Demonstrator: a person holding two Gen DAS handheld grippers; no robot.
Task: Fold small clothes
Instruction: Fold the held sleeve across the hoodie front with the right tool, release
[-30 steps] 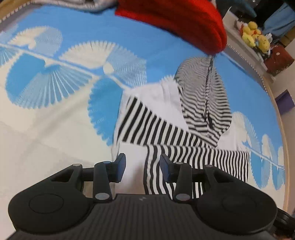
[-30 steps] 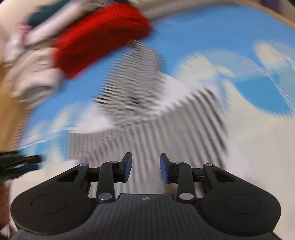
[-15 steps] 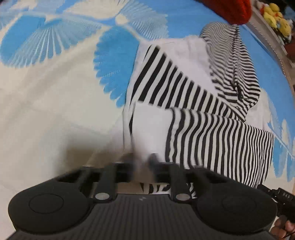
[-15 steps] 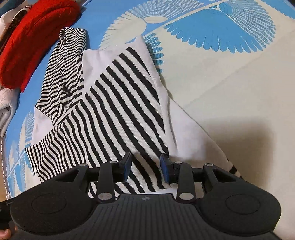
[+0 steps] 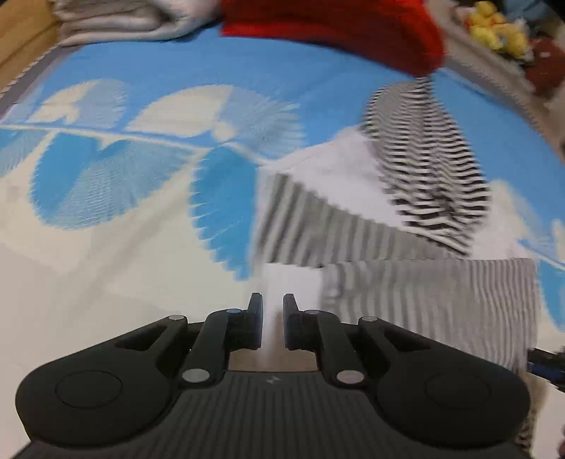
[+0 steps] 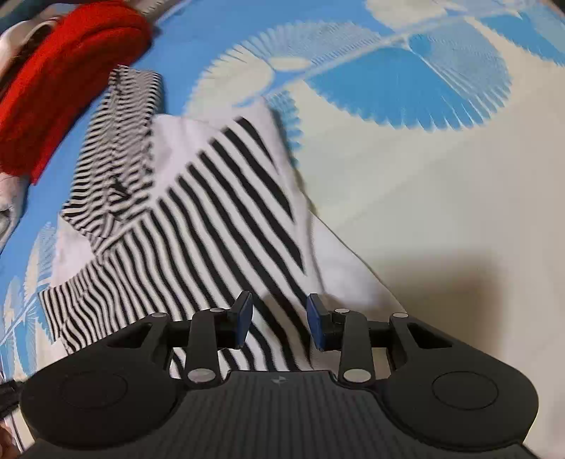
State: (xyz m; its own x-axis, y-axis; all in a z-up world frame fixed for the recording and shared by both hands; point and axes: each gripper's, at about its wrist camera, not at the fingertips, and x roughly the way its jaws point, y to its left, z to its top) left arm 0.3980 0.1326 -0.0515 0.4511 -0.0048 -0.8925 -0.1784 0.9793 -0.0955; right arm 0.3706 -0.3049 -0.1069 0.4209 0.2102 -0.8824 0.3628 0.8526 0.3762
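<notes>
Two grippers over striped garment [image 6: 197, 226] on blue-white bedsheet [image 6: 441, 176]. Right gripper [image 6: 279, 319] spread wide above near hem, gripping nothing. Left gripper [image 5: 272, 323] narrowly parted at white left edge; pinch unclear. Bare sheet either side; red clothing [image 5: 335, 24] beyond.

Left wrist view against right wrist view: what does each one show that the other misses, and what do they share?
Only the left wrist view shows the yellow plush toys, the folded grey blanket and the left claw, its fingers close together over white fabric; whether it pinches the cloth is unclear.

Only the right wrist view shows the right claw, open above the cloth.

Both show the striped garment, the red cloth and the blue-and-white bedspread.
</notes>
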